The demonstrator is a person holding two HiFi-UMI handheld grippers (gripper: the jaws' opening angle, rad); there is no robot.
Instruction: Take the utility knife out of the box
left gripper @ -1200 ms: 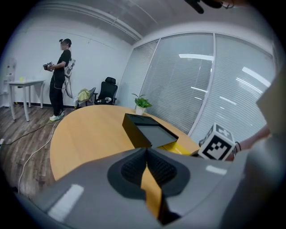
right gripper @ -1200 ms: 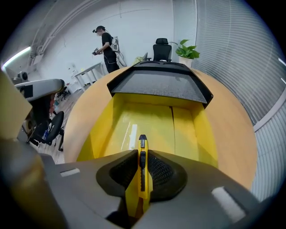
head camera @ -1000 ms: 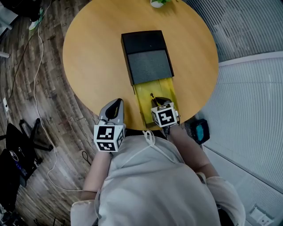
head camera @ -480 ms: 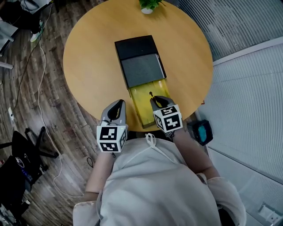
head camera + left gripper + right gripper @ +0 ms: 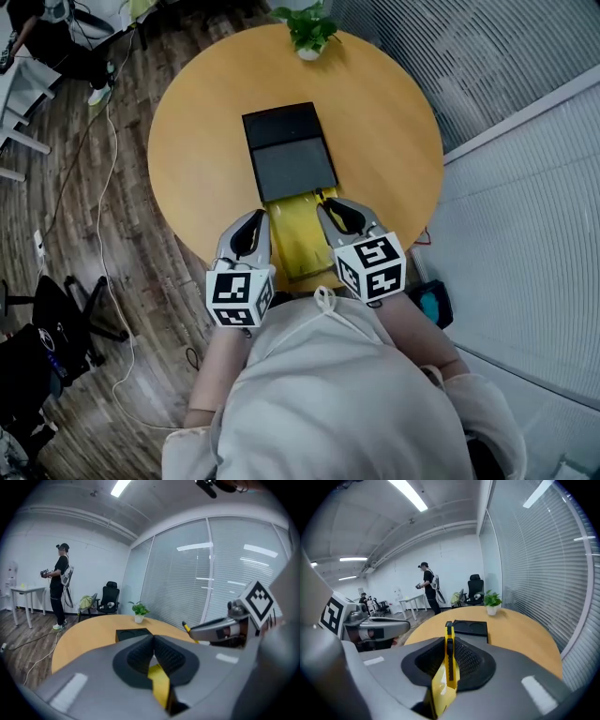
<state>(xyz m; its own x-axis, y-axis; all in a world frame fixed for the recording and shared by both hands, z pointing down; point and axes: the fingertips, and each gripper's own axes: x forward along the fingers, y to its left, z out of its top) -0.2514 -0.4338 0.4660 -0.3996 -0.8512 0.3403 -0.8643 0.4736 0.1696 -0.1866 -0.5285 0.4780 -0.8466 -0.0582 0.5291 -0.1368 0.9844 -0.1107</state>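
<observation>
A black box (image 5: pixel 284 126) with a grey foam insert lies on the round wooden table (image 5: pixel 384 122), its yellow tray (image 5: pixel 292 234) pulled out toward me. My right gripper (image 5: pixel 327 208) hangs above the tray's right side, shut on the yellow utility knife (image 5: pixel 449 660), whose black-tipped end (image 5: pixel 322 197) sticks out past the fingertips. In the right gripper view the knife stands on edge between the pads, the box (image 5: pixel 471 627) beyond it. My left gripper (image 5: pixel 255 221) hovers left of the tray with its pads together and nothing in them (image 5: pixel 153 641).
A small potted plant (image 5: pixel 307 33) stands at the table's far edge. Beyond the table, a person (image 5: pixel 60 583) stands by a white desk, an office chair (image 5: pixel 109 598) near the glass wall. Cables run over the wooden floor (image 5: pixel 94 187) on the left.
Both grippers have risen. The right one has lifted the knife up out of the yellow tray; the left has come up beside it, still holding nothing.
</observation>
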